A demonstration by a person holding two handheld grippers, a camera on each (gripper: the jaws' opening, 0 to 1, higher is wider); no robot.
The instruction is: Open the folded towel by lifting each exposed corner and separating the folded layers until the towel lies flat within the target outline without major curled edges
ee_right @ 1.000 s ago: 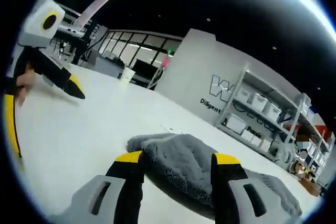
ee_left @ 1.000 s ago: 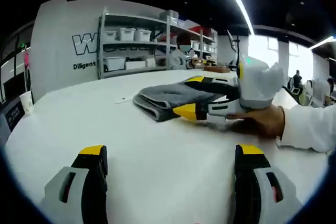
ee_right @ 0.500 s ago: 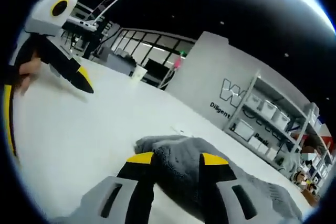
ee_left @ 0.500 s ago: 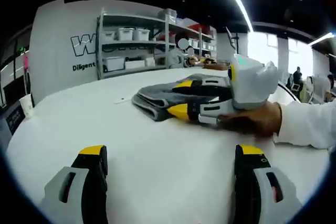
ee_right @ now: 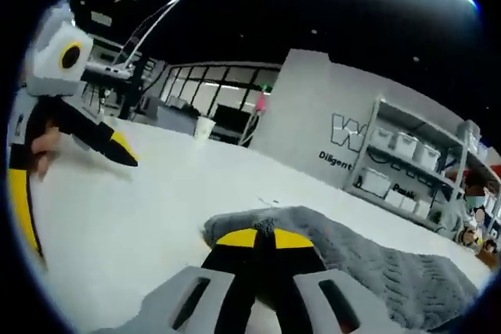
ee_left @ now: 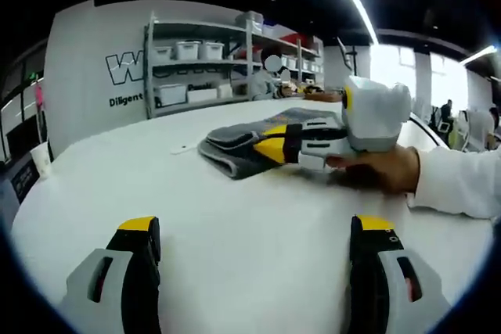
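While the grey folded towel (ee_left: pixel 254 144) lies on the white tabletop (ee_left: pixel 235 224) at about 12 o'clock in the left gripper view, the right tongs (ee_right: pixel 263 238) are pressed together on its near corner, pinching the cloth. The left tongs (ee_left: pixel 254 228) rest spread apart over bare tabletop, well short of the towel, at 6 o'clock.

Shelving w/ bins (ee_left: pixel 192 52) by lettered wall (ee_left: pixel 94 68).
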